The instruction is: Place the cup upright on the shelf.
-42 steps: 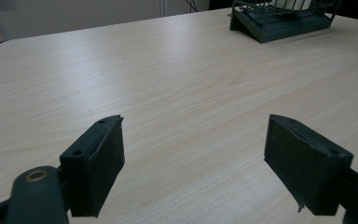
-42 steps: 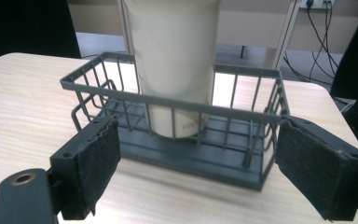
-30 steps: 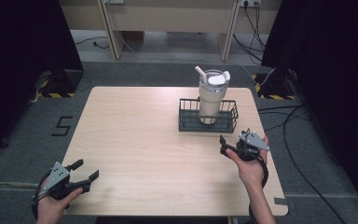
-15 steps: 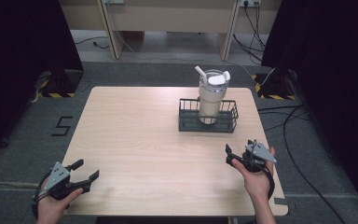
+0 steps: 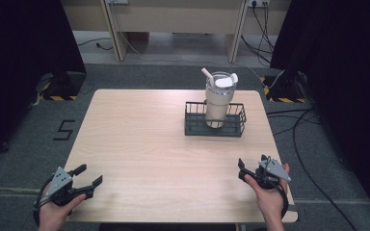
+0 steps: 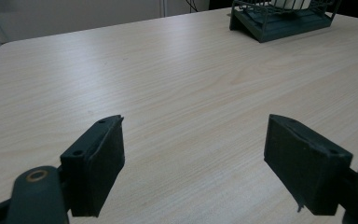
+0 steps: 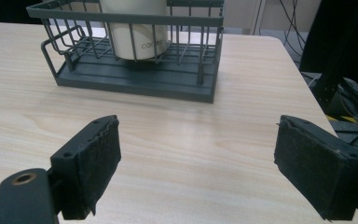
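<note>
Tabletop (image 5: 139, 144) of pale wood seen from the high view carries one dark wire basket (image 5: 215, 128) near its far right side, and one cream tumbler (image 5: 218, 103) stands upright inside it, topped by a clear lid and a white straw that leans to the left. Two grippers sit at the near edge, well apart from each other and from the basket. The left gripper (image 5: 87, 177) is at the near left corner, held in a hand whose forearm is cut off by the bottom of the picture; its fingers are spread wide and point right and slightly forward across the wood. The right gripper (image 5: 245, 169) is at the near right, grey plate uppermost, the hand beneath it rising from the bottom edge; its fingers are hard to make out here.

Left gripper view: two black fingers (image 6: 95, 165) stand released with bare wood between them, angled low over the tabletop (image 6: 177, 84). One corner of the basket (image 6: 279, 21) shows at the top right, cut off by the frame, with a sliver of the tumbler above it.

Right gripper view: two fingers (image 7: 91, 163) are released, nothing between them, and face the basket (image 7: 135, 81) head-on from some way back. The tumbler (image 7: 135, 28) stands toward the basket's left half; its upper part is cut off, and faint lettering on its wall is too small to read. Cables lie on the floor beyond the tabletop's right edge.
</note>
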A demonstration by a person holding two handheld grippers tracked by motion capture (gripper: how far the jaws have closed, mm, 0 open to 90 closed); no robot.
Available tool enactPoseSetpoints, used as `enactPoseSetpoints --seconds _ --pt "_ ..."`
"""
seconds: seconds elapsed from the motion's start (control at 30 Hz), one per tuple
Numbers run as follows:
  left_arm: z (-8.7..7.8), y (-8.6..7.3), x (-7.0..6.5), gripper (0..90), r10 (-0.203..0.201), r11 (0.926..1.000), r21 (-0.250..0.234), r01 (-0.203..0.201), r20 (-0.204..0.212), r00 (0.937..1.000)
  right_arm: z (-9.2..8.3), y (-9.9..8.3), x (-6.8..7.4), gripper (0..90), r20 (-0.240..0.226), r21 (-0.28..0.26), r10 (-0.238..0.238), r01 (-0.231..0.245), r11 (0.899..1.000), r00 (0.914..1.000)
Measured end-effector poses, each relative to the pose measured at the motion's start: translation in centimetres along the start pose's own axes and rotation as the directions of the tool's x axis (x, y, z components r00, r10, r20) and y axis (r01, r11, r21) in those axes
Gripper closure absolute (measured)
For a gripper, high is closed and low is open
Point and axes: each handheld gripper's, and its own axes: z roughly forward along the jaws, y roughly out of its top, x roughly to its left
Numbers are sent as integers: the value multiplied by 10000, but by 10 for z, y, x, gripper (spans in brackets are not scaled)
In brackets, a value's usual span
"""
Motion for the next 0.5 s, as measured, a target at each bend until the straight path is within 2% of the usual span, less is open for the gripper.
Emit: enactPoseSetpoints --seconds 0.1,0.33,0.5 --pt "0 0 0 193 6 10000 -12 -6 5 10000 -3 -4 -1 152 138 -113 -89 91 9999 9999" --pt "0 0 -1 192 32 10000 7 -32 19 10000 -7 -12 1 152 167 -287 152 -148 9995 9997" --pt "1 1 -1 192 73 10000 6 -73 24 10000 -8 -12 1 152 173 -334 147 -142 9993 9997"
